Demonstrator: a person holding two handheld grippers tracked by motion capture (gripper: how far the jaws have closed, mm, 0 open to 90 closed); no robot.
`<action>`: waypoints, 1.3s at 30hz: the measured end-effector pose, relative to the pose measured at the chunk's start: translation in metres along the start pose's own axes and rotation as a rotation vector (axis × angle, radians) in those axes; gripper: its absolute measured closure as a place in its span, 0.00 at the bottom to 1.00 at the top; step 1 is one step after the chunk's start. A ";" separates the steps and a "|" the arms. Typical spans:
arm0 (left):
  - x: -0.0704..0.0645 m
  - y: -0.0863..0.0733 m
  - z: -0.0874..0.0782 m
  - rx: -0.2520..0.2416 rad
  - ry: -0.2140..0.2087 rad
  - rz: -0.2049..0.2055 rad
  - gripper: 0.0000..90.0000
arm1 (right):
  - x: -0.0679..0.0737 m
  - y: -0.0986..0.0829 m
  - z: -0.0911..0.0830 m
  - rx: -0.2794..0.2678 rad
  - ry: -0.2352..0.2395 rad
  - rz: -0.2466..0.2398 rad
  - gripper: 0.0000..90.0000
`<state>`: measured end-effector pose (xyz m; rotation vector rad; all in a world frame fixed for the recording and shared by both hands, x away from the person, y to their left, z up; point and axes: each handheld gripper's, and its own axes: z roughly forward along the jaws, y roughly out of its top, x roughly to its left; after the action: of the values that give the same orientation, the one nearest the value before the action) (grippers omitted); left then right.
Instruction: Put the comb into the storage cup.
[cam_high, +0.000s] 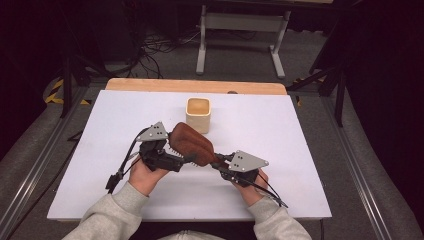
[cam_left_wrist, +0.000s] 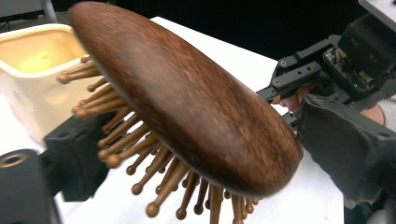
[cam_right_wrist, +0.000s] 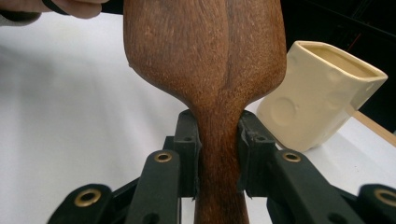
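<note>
A brown wooden hairbrush (cam_high: 192, 142) with peg bristles hangs just above the white table, in front of a cream cup (cam_high: 198, 115). My right gripper (cam_high: 217, 161) is shut on the brush's neck (cam_right_wrist: 218, 140), one jaw on each side. My left gripper (cam_high: 185, 159) takes the oval head (cam_left_wrist: 187, 93) between wide-set jaws. The bristles (cam_left_wrist: 116, 144) press against one jaw and the smooth back lies near the other. The cup (cam_left_wrist: 28, 56) stands close behind the head, upright and open (cam_right_wrist: 317, 98). The right gripper (cam_left_wrist: 317, 70) and its hand show beyond the brush.
The white table sheet (cam_high: 100, 175) has bare room left, right and in front of the hands. A wooden strip (cam_high: 195, 86) runs along the far edge. Beyond it are dark floor, cables and a grey stand (cam_high: 242, 30).
</note>
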<state>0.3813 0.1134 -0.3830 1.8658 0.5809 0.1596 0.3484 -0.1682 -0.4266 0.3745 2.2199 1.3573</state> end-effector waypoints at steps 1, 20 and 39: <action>0.001 0.000 -0.002 -0.004 -0.003 -0.015 0.17 | 0.001 0.000 0.001 0.005 -0.004 -0.013 0.80; -0.007 0.006 -0.009 0.024 -0.088 0.020 0.54 | 0.003 -0.002 0.005 0.051 -0.003 -0.041 0.77; -0.023 0.025 -0.018 0.026 -0.110 0.093 0.63 | 0.001 0.000 0.002 -0.017 0.043 -0.018 0.71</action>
<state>0.3623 0.1115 -0.3497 1.9144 0.4232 0.1106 0.3488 -0.1666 -0.4271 0.3215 2.2401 1.3861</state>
